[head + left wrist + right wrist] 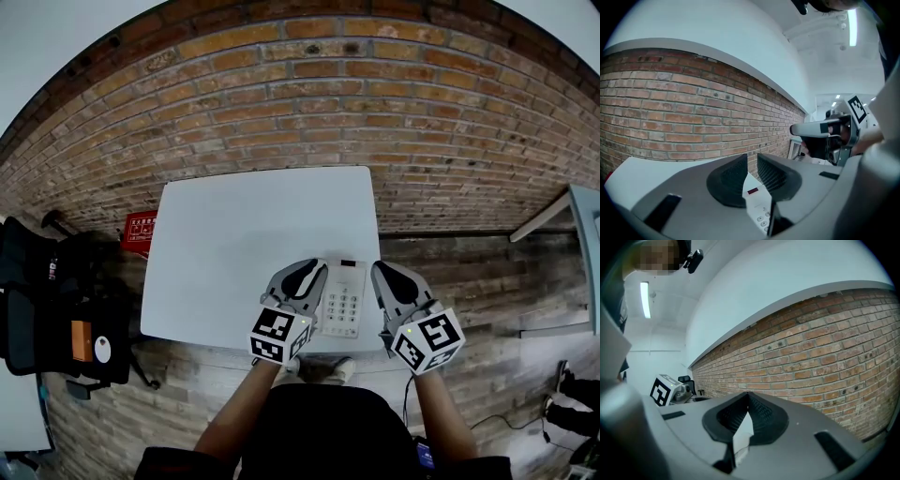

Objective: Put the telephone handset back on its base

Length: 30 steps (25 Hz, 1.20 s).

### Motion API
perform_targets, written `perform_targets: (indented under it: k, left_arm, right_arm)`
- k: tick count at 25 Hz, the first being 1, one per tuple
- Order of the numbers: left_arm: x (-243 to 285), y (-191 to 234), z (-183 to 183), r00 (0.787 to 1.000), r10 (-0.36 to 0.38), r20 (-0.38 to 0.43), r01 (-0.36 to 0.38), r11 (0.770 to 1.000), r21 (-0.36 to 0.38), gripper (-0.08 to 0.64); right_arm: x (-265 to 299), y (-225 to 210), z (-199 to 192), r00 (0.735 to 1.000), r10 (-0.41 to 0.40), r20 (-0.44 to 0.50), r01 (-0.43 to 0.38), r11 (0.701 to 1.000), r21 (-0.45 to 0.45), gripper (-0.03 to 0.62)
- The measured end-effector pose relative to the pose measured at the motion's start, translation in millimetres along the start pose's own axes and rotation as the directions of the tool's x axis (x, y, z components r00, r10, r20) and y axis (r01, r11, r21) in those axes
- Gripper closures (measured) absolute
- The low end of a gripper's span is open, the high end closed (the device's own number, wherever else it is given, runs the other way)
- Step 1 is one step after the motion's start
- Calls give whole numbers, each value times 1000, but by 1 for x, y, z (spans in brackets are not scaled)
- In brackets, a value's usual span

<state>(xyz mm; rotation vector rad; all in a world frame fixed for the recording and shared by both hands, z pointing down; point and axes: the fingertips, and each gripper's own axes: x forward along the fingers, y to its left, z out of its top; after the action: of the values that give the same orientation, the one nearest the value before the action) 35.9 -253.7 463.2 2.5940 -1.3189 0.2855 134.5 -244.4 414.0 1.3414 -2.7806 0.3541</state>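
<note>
A white telephone (344, 302) with a grey keypad lies at the front edge of the white table (234, 234). Its left side is hidden behind my left gripper (302, 269), so I cannot make out the handset apart from the base. In the left gripper view the jaws of the left gripper (752, 161) stand a narrow gap apart with nothing between them, above the telephone's (757, 206) small red window and buttons. My right gripper (386, 270) hovers just right of the telephone. Its tips (748, 395) meet, holding nothing.
A brick wall (375, 103) runs behind the table. A black chair with dark bags (56, 319) stands at the left, and a red box (139, 232) sits by the table's left corner. Another pale table edge (577, 216) shows at the far right.
</note>
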Motion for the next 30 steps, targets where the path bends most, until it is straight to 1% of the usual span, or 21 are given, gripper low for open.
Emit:
perform_targets:
  k: [8, 13, 20, 30]
  left_arm:
    - [-5, -18, 16, 999, 6, 44, -6, 1000, 2, 531]
    - [-12, -23, 22, 997, 29, 70, -30, 999, 12, 551]
    - [-24, -27, 27, 995, 38, 94, -39, 999, 15, 551]
    - [-35, -27, 38, 992, 13, 124, -14, 1000, 15, 551]
  right_arm:
    - [-11, -4, 2, 1000, 17, 9, -17, 1000, -5, 580]
    - [-17, -7, 0, 999, 33, 7, -33, 999, -7, 580]
    - [-17, 0, -3, 998, 59, 8, -59, 998, -9, 580]
    - [-17, 16, 4, 997, 68, 23, -68, 997, -25, 580]
